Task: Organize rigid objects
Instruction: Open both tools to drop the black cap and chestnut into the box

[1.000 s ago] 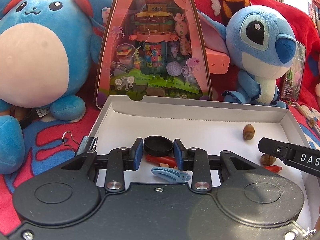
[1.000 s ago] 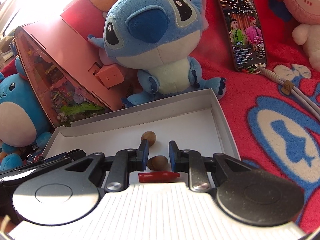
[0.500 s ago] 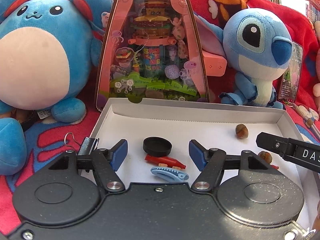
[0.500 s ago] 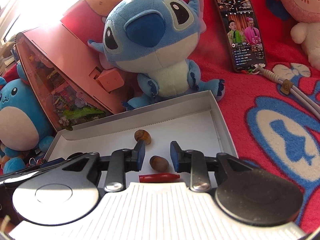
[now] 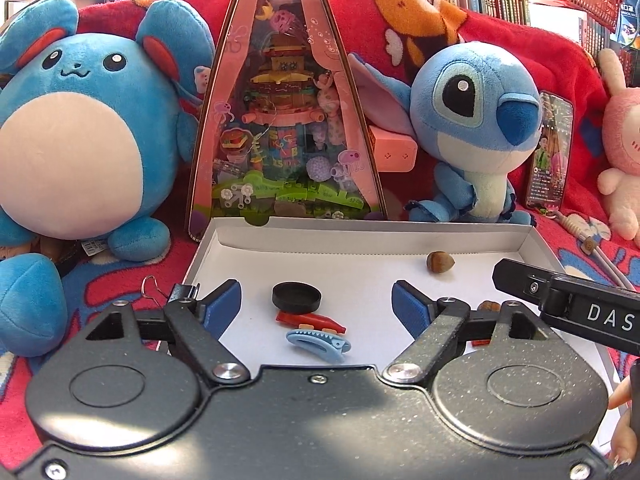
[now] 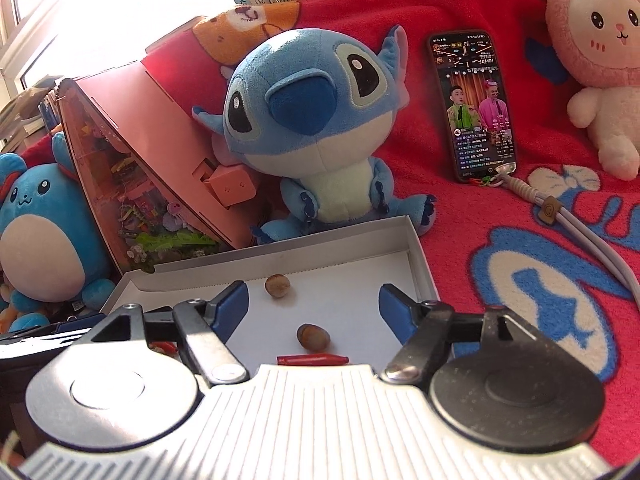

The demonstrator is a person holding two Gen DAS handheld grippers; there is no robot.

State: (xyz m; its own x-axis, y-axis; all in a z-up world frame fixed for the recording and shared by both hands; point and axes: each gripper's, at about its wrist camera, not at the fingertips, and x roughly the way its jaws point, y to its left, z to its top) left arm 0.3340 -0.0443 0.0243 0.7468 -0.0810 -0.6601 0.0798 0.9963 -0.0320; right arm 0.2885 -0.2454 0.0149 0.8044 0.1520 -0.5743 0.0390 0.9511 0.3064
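Note:
A white shallow box (image 5: 360,236) (image 6: 416,256) lies on the red blanket. In it rest a black round cap (image 5: 296,297), a red clip (image 5: 310,321), a blue toothed hair clip (image 5: 318,344) and a brown nut (image 5: 439,261). My left gripper (image 5: 316,304) hangs over the cap with its jaws opening; the pads touch nothing. In the right wrist view two nuts (image 6: 277,286) (image 6: 313,337) and a red piece (image 6: 312,359) lie on the box floor. My right gripper (image 6: 314,306) is above them, jaws opening, with no pad on either nut.
A blue round plush (image 5: 76,140), a pink triangular display case (image 5: 284,120) and a blue big-eyed plush (image 5: 472,128) stand behind the box. A phone (image 6: 474,104) and a pink rabbit plush (image 6: 596,60) lie to the right. A metal binder clip (image 5: 176,290) sits at the box's left edge.
Both grippers opened wide and drew back and up a little. The left let go of the black cap, the right let go of a nut; both things now rest in the box.

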